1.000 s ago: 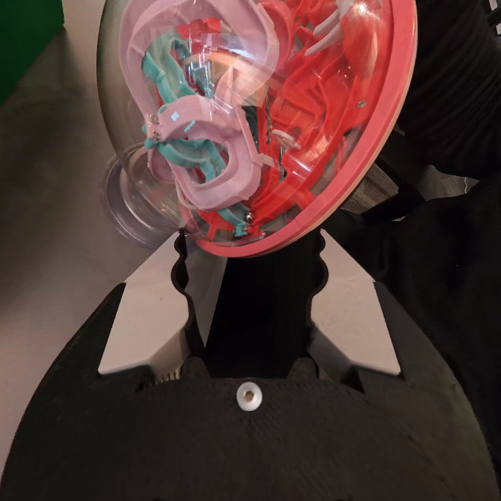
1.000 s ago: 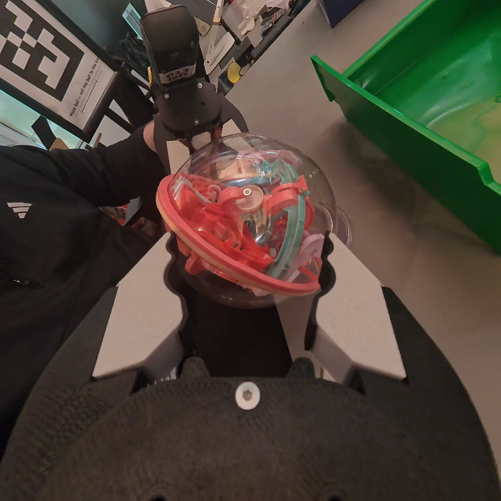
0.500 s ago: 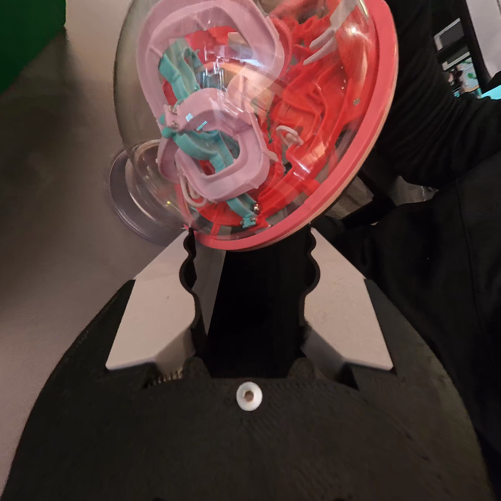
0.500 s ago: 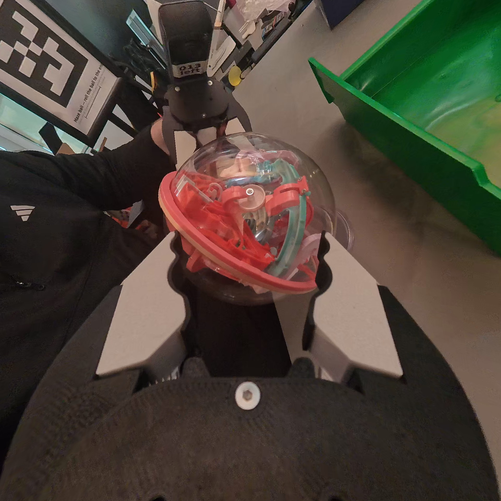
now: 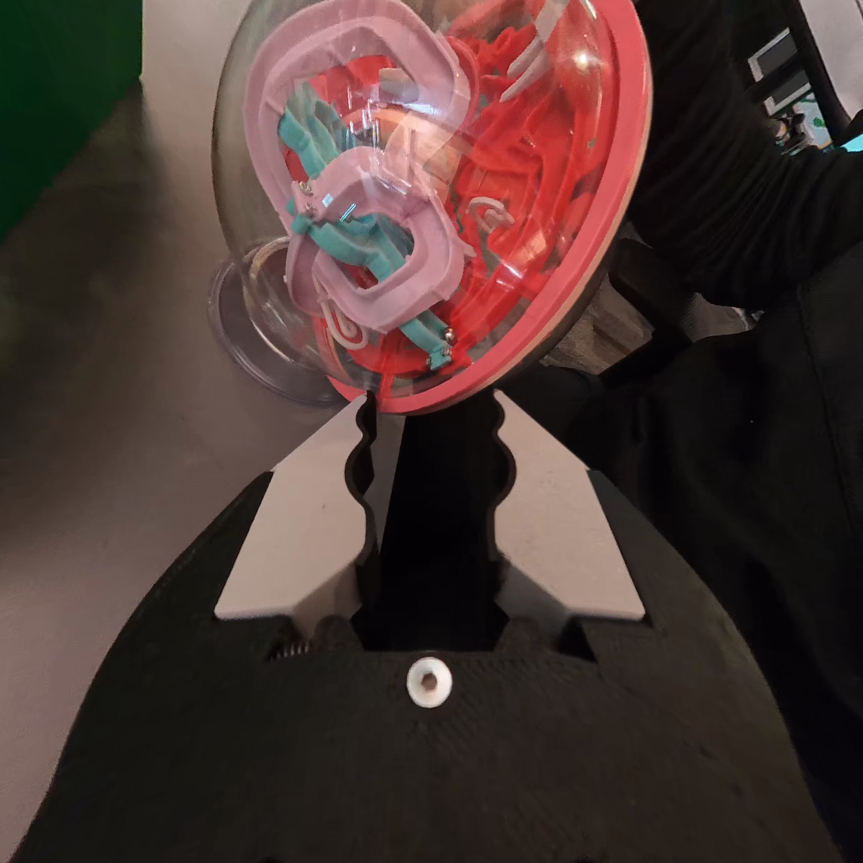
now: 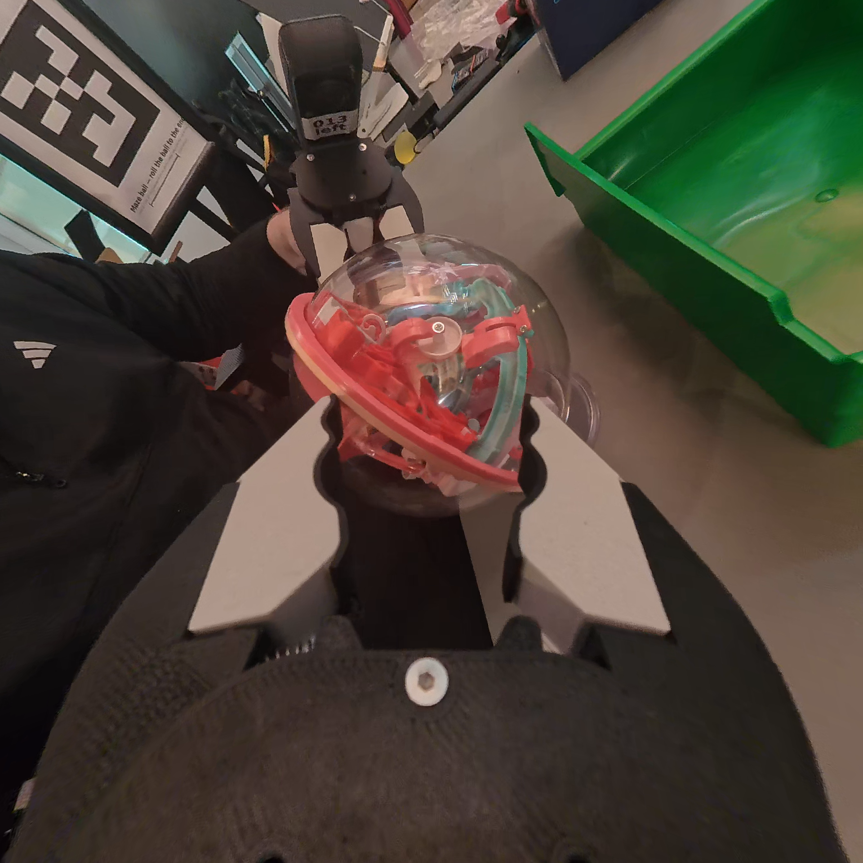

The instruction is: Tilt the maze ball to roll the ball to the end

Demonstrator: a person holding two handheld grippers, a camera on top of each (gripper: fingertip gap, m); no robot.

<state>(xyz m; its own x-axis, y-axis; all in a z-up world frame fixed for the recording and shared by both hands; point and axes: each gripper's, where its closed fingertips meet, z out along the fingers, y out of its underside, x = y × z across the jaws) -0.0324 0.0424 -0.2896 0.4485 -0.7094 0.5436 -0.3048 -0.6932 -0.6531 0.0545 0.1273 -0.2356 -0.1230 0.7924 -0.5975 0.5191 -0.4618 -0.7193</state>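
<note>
In my left wrist view the maze ball (image 5: 420, 196) fills the twelve o'clock region: a clear sphere with a pink equator ring (image 5: 602, 261), tilted steeply so the ring runs from one o'clock down to six. Inside sit lilac, teal and red tracks. A small steel ball (image 5: 449, 333) rests low, by a teal track's end near the ring.

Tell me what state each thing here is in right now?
maze ball: lifted, tilted, pink rim slanting.
small steel ball: on teal track, near the rim.
left claw: pressed on the ball's far side.
right claw: gripping the near side.
green bin: looks empty.
</note>
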